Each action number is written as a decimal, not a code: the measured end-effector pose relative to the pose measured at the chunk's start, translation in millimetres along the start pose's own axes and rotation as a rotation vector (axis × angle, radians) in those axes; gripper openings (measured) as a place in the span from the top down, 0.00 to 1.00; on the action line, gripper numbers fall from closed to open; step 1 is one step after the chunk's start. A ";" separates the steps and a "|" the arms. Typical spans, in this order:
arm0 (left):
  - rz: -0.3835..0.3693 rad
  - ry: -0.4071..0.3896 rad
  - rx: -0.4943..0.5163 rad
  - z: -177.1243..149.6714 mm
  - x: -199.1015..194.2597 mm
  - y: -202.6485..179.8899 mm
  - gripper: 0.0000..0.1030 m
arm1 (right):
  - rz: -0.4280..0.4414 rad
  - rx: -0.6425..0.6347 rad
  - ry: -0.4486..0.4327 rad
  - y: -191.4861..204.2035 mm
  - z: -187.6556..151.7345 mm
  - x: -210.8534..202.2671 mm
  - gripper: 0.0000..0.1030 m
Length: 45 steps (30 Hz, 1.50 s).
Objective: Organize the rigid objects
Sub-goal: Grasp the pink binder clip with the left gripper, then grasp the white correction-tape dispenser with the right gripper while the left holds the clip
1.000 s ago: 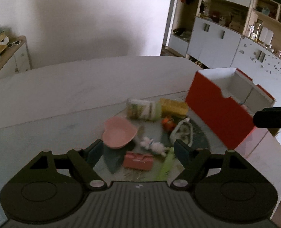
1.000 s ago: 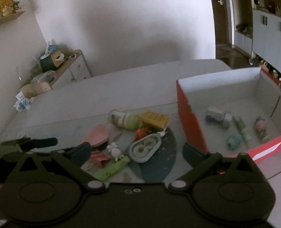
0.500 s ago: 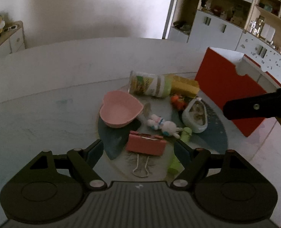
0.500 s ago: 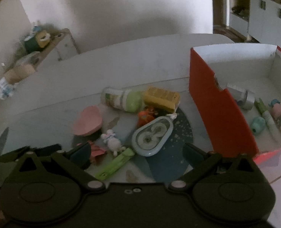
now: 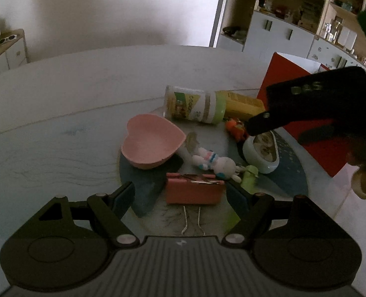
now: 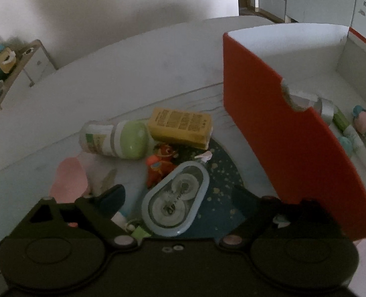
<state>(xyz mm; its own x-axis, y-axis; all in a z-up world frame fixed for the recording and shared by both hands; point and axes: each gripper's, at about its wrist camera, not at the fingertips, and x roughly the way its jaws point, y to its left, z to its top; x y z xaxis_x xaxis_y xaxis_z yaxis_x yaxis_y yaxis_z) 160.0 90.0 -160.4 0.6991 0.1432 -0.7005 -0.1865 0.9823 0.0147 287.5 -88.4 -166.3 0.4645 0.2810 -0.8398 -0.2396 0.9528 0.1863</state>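
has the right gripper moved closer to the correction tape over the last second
Yes. The right gripper has come down toward the correction tape, which now lies between its closing jaws, beside the red box.

No legible text. Printed label on the green-capped bottle, print on the yellow box and lettering on the correction tape dispenser: all too blurred to read.

The counter looks like pale, matt wood grain. The pink heart bowl is smooth plastic with a dull sheen. The clip has thin wire handles of bright metal. The tape case is glossy clear plastic. The red box looks like matt card, torn rough at its notch. The bunny seems soft plush.
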 end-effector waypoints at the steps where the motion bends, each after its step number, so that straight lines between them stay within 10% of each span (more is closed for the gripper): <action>1: -0.003 0.001 0.002 -0.5 0.8 -1.1 0.21 | -0.003 0.000 0.005 1.7 0.0 2.1 0.14; 19: 0.034 -0.001 0.044 2.9 13.2 -15.7 0.43 | -0.070 -0.001 0.040 6.9 -10.2 10.3 0.45; 45: -0.004 -0.015 -0.026 12.3 -37.4 -14.8 0.51 | 0.108 -0.060 -0.052 -18.1 -29.5 -85.0 0.48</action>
<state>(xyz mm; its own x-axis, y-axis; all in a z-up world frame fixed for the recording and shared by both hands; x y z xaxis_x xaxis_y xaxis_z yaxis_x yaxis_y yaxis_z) 145.1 71.6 -125.6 0.7100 0.1417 -0.6898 -0.2016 0.9794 -0.0064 227.2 -132.9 -113.3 0.4761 0.3887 -0.7888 -0.3408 0.9085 0.2419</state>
